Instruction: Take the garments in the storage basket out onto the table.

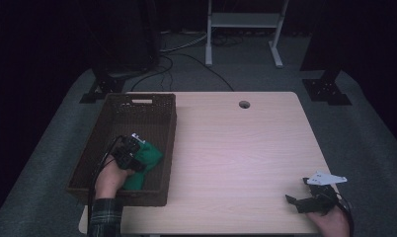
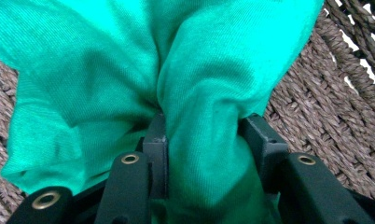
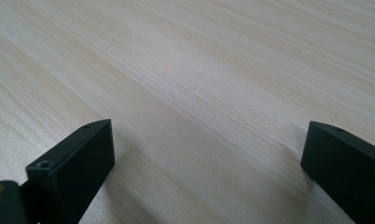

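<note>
Lower left of the high view: a green cloth [image 1: 146,159] lies bunched in a brown wicker basket [image 1: 118,113] on the table's [image 1: 236,158] left side. The left gripper [image 1: 136,144] sits right on it, w/ the cloth's long axis running up the frame. In the left gripper view a fold of cloth [image 2: 209,154] fills the gap btwn the jaws, which are partly closed and pinching it. The right gripper [image 1: 297,192] is far off at lower right, jaws spread wide over bare wood, holding nothing.
</note>
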The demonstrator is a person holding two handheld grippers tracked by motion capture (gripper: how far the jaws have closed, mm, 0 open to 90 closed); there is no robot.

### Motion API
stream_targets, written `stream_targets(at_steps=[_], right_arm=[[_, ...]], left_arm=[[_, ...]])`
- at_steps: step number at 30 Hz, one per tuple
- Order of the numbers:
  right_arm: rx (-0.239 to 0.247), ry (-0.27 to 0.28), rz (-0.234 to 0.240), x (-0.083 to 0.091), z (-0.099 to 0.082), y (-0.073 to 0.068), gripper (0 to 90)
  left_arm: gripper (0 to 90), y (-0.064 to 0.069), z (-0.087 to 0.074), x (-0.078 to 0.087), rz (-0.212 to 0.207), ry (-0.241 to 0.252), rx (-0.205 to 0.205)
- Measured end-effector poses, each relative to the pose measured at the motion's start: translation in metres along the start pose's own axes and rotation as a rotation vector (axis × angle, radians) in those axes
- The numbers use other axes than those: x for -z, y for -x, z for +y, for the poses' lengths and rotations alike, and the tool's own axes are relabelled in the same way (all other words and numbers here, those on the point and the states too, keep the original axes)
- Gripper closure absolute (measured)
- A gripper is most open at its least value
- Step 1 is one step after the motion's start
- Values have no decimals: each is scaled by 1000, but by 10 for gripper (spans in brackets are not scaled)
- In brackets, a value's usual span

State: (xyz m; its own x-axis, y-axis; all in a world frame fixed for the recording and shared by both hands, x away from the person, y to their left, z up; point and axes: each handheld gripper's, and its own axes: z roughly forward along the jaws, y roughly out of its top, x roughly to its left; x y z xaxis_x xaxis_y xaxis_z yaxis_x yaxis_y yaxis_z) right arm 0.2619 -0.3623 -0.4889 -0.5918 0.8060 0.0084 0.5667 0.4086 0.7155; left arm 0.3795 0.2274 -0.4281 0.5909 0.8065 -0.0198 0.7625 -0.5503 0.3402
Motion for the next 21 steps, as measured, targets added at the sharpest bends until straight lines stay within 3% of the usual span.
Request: stream_targets(at_steps=[10, 21], right_arm=[[0, 0, 0, 0, 0, 0, 14], [-1, 0, 0, 0, 0, 0, 14]], left_arm=[[598, 1, 0, 6, -7, 50, -2], [595, -3, -2, 15, -14, 146, 40]])
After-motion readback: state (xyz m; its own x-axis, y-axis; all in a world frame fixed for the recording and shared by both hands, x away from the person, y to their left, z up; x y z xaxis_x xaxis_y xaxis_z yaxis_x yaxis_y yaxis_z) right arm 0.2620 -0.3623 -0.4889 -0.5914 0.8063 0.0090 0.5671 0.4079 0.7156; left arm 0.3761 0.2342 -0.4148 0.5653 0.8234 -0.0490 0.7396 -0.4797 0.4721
